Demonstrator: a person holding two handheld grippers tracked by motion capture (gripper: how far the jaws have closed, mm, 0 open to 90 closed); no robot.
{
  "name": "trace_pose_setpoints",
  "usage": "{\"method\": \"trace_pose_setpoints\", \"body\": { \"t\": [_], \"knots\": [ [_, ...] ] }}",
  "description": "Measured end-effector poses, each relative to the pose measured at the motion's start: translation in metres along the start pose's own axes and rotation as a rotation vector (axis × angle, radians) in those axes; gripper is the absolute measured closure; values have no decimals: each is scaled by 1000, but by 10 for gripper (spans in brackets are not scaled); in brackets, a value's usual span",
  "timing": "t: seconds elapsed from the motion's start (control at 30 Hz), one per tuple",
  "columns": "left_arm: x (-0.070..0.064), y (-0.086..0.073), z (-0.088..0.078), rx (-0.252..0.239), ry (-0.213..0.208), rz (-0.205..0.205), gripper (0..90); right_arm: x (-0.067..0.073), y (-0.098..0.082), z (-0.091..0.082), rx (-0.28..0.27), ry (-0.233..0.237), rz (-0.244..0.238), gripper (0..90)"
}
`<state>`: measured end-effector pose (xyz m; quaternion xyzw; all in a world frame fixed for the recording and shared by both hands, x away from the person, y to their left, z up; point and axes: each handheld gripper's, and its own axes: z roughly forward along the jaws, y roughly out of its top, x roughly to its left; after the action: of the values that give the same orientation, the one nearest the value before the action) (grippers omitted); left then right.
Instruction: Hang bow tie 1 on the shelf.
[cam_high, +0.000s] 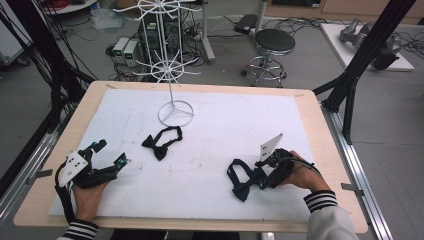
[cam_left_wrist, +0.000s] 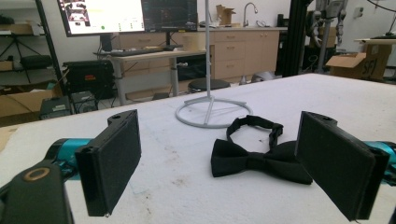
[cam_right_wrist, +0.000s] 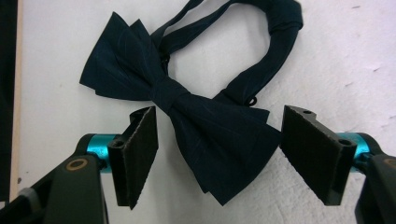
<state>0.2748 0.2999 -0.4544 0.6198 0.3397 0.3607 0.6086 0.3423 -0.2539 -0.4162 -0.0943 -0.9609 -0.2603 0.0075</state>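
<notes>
At the left edge of the tabletop (cam_high: 310, 120), toward its near corner, the left gripper (cam_high: 111, 154) rests in the person's hand with its jaws spread wide and nothing between them; the black bow tie (cam_high: 161, 142) ahead of it lies well apart, between that gripper and the ring base of the white wire display stand (cam_high: 175, 114). In the left gripper view this bow tie (cam_left_wrist: 254, 156) sits off toward the right jaw, knot facing the camera, strap looped behind. Toward the near right corner lies the dark navy bow tie (cam_high: 243, 180), and the right gripper (cam_high: 262, 183) is down on it, pointing leftward across the tabletop. In the right gripper view the navy bow tie (cam_right_wrist: 196, 112) runs on a diagonal, one wing up and left beyond the jaws, the other wing down between them, with the knot just past the left pad. The jaws stand apart on either side of that lower wing, and neither pad clearly presses the cloth. The right hand is plainly the nearer one, and closing across the wing looks like the coming move.
</notes>
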Motion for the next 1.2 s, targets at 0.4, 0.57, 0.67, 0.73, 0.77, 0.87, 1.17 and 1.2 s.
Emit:
{"method": "trace_pose_setpoints", "body": {
  "t": [0.4, 0.57, 0.67, 0.73, 0.77, 0.87, 1.17, 1.2],
  "knots": [
    [0, 0, 0, -1, 0, -1, 148, -1, 2, 3, 30, 7, -41, 421],
    [0, 0, 0, -1, 0, 1, 148, 0, 1, 2, 40, 6, -55, 507],
    [0, 0, 0, -1, 0, 1, 148, 2, 1, 2, 73, 3, -71, 589],
    [0, 0, 0, 0, -1, 1, 148, 3, 1, 2, 82, -4, -89, 623],
    [0, 0, 0, -2, 0, 1, 148, 3, 2, 2, 83, -4, -96, 664],
    [0, 0, 0, 0, 0, 0, 148, 6, 2, 1, 89, -6, -120, 741],
    [0, 0, 0, -2, 1, 1, 148, 6, 4, 1, 57, -8, -134, 776],
    [0, 0, 0, 0, 2, 1, 148, 6, 4, 1, 57, -8, -134, 776]
  ]
}}
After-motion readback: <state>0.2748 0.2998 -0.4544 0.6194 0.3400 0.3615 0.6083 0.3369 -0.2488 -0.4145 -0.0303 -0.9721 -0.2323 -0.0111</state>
